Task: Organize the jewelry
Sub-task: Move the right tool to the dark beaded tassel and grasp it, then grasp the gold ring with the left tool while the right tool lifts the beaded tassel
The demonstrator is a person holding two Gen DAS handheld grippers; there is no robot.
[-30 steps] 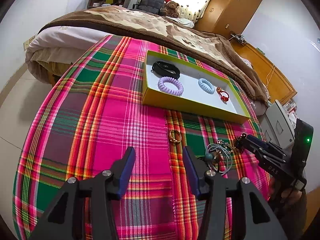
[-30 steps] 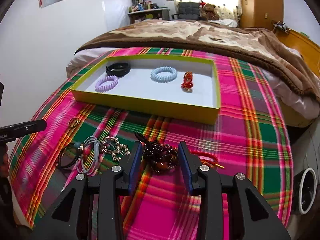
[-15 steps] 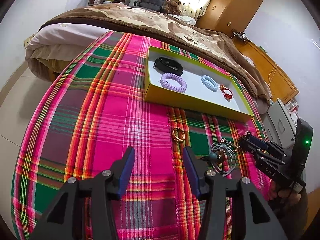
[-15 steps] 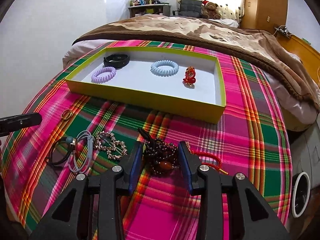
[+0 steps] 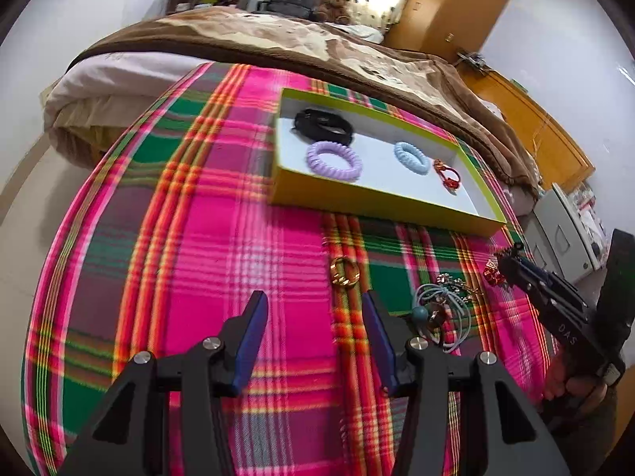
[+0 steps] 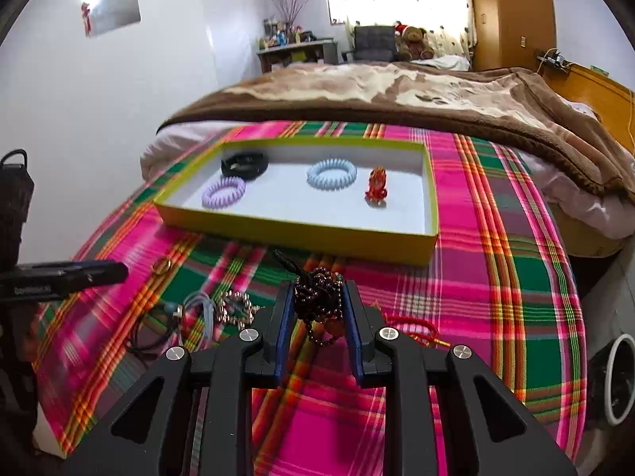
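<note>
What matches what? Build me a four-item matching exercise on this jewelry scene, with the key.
1. dark bead bracelet
2. gold ring
3. lilac coil hair tie
4. left gripper

A. open, holding nothing
B. inside the yellow-green box
C. on the plaid cloth, outside the box
D. clamped in the right gripper

Pairs: 1-D, 2-C, 3-B, 4-A

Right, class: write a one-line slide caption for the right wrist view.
Right claw closed on dark brown beaded bracelet before the yellow-green cardboard tray on plaid cloth.
</note>
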